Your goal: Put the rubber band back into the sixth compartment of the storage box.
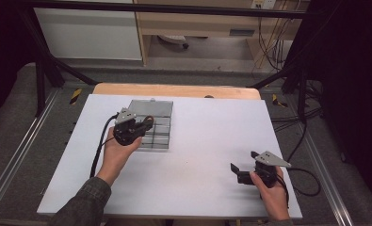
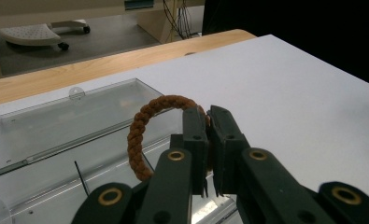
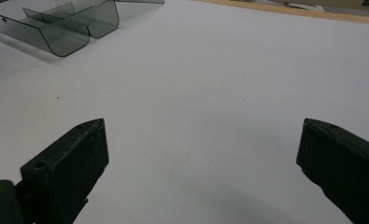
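In the left gripper view, the jaws of the left gripper are seen closed on a brown braided bracelet, with only a narrow gap left between them. The bracelet is pinched at one side of its loop, near the jaw tips. From there the loop is carried up and out to the left of the jaws, standing roughly upright, and its lower end is hidden behind the gripper body. Its opening is turned toward the camera, and the ring is held in the air above a clear plastic box. A thin divider is seen inside the box, and the open lid is laid flat beyond it. In the high view, the left gripper is held by the left hand over the near half of the box, which is set on the far left part of the white counter.

The jaws of the right gripper are held wide apart, with bare counter between them. In the high view, the right gripper is held by the right hand near the counter's near right corner, well apart from the box. In the right gripper view, the box is seen at the upper left, its compartments visible through the clear walls.
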The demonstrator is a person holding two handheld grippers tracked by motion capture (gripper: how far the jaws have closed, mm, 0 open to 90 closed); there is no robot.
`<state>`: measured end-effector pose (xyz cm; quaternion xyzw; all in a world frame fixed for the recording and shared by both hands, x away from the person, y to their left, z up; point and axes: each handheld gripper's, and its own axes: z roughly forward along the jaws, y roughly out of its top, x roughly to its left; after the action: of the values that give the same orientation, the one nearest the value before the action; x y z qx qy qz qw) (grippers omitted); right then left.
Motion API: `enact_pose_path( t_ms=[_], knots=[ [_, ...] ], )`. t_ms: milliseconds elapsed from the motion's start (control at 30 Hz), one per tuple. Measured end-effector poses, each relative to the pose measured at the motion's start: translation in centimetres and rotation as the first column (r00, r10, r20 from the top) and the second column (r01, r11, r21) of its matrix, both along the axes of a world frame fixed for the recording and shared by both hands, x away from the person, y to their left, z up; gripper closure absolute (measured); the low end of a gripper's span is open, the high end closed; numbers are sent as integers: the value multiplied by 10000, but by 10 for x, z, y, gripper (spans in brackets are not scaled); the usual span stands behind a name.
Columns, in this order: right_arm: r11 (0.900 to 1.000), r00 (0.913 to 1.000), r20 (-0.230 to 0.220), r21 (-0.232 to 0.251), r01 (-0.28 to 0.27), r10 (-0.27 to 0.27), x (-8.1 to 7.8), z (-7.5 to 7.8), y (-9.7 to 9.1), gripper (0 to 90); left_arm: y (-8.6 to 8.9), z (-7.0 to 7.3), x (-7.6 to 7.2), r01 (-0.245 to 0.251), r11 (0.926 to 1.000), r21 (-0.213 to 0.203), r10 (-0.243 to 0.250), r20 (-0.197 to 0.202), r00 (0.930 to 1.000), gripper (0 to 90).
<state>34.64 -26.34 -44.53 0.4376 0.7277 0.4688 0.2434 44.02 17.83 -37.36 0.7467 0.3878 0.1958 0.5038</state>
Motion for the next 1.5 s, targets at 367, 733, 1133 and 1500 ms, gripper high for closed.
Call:
enact_pose_path(
  t_ms=[367,733,1133,1500],
  knots=[
    [10000,10000,1,2,-18,18,0,0,0,26,-6,-3,5,-38,10000,53,39,-164,9999,854],
    [10000,10000,26,28,-32,32,0,1,-1,26,-11,-8,10,-16,10000,58,18,-434,9991,853],
    [10000,10000,42,91,-5,4,0,1,-1,26,-17,-12,11,68,9999,86,-63,-584,9983,853],
    [9999,10000,31,145,-7,6,0,2,-1,25,-23,-16,12,172,9998,114,-162,-760,9970,853]
  ],
)
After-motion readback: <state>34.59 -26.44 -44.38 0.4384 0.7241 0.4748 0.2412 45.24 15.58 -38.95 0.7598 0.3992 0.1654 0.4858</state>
